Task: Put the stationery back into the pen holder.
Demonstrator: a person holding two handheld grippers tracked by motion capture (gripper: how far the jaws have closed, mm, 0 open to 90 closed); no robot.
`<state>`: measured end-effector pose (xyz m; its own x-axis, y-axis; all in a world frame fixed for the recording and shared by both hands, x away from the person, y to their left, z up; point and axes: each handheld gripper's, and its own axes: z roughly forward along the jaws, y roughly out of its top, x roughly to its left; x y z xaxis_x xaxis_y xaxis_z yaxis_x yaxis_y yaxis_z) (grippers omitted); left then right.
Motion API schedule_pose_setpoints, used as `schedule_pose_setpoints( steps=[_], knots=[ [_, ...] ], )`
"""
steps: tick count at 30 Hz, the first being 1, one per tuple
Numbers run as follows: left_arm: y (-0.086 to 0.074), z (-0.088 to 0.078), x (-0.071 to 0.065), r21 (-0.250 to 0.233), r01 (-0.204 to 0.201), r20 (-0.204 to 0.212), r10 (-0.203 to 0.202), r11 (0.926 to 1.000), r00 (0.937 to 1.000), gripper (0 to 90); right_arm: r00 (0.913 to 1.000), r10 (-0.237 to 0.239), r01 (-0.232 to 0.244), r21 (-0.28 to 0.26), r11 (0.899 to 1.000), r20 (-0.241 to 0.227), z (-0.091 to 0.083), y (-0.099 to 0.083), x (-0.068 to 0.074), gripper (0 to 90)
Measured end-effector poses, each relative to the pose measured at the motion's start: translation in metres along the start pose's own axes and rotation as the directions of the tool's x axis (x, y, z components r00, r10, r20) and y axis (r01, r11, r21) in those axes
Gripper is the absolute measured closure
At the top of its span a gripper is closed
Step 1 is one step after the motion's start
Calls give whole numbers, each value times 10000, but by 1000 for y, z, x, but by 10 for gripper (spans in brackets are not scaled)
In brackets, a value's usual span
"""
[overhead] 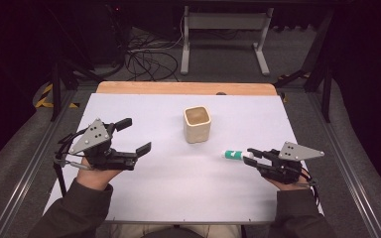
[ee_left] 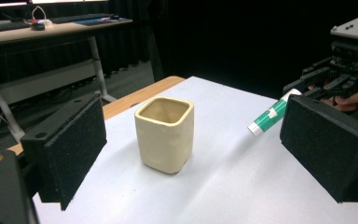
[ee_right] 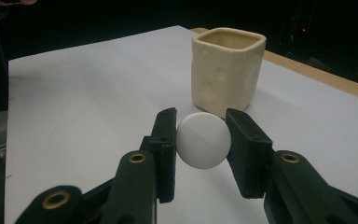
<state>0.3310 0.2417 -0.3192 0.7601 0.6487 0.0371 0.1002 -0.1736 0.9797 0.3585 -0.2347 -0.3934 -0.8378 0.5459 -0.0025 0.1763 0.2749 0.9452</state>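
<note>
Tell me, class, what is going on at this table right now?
A person sits at the table with a gripper in each hand. The right gripper has its jaws shut on a green and white tube, held level above the table and pointing towards the cream square cup. The cup stands upright in the middle. The left gripper waits to the cup's left, jaws wide open and holding nothing.

Dark olive sleeves cover both forearms; black left tongs (overhead: 133,135) and right tongs (overhead: 250,154) each carry a grey, screw-dotted triangular plate and thin cables.

evenly lit white table (overhead: 144,198), dark room around it, soft faint shadows, slight graininess, no glare
</note>
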Motion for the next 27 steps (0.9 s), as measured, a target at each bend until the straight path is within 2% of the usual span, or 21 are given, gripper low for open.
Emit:
schedule_pose_setpoints(
  steps=[7,18,27],
  knots=[
    [-1,5,-1,63,2,-15,-2,10000,10000,77,9999,124,-124,275,9995,32,5,14,4,657],
    [-7,24,-8,509,-204,49,201,9985,9998,78,9997,242,-238,498,9985,-82,15,49,9,658],
    [-12,41,-14,923,-380,147,368,9950,9992,82,9984,376,-352,539,9979,-431,30,77,9,658]
  ],
)
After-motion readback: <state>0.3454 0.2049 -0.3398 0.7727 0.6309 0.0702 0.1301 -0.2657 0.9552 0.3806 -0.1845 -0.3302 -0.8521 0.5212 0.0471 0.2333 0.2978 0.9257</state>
